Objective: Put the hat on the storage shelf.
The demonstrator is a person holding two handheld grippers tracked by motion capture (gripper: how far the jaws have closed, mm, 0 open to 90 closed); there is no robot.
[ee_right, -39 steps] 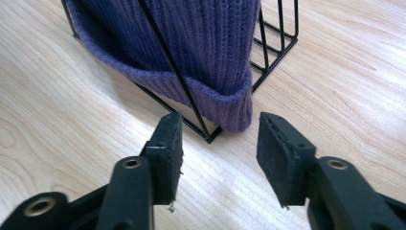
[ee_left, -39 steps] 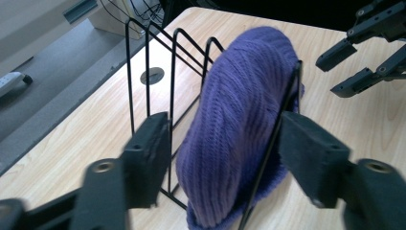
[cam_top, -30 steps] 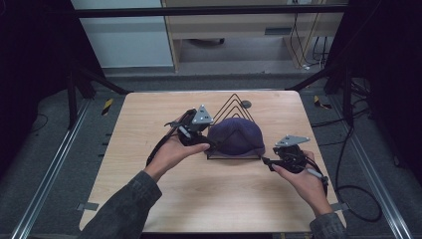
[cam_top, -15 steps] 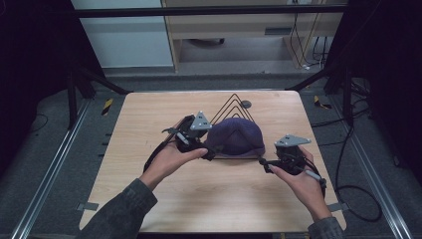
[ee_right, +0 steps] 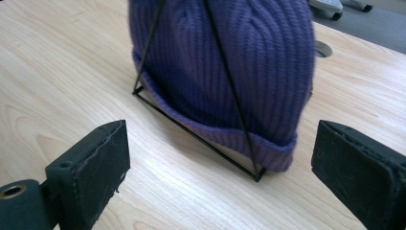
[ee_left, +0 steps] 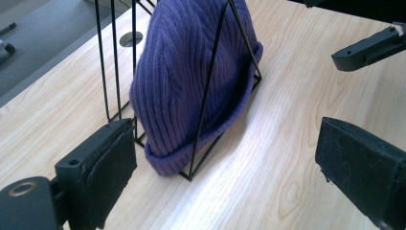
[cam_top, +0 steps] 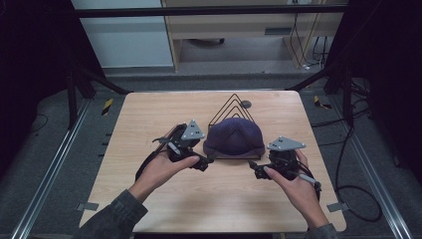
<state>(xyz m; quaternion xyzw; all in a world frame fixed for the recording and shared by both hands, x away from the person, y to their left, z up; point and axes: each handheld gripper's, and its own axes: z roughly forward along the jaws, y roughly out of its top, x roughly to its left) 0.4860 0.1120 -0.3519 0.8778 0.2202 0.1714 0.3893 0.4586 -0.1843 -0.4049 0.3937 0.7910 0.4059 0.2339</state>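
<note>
Both the left gripper (cam_top: 203,163) and the right gripper (cam_top: 255,171) have just spread their jaws wide and hold nothing, having drawn back slightly from the purple beanie (cam_top: 234,137), which sits draped on the black wire stand (cam_top: 230,105) toward the table's (cam_top: 149,114) far edge, apparently released.

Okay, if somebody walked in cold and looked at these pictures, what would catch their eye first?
Probably the purple knit beanie, sitting mid-table inside a black wire triangle rack, with one wire crossing its front. Next, the two hand-held tools flanking it: the left gripper and the right gripper sit low on either side, each pointing inward at the hat. Both have just been opening; their jaws stand wide with nothing between them.
</note>
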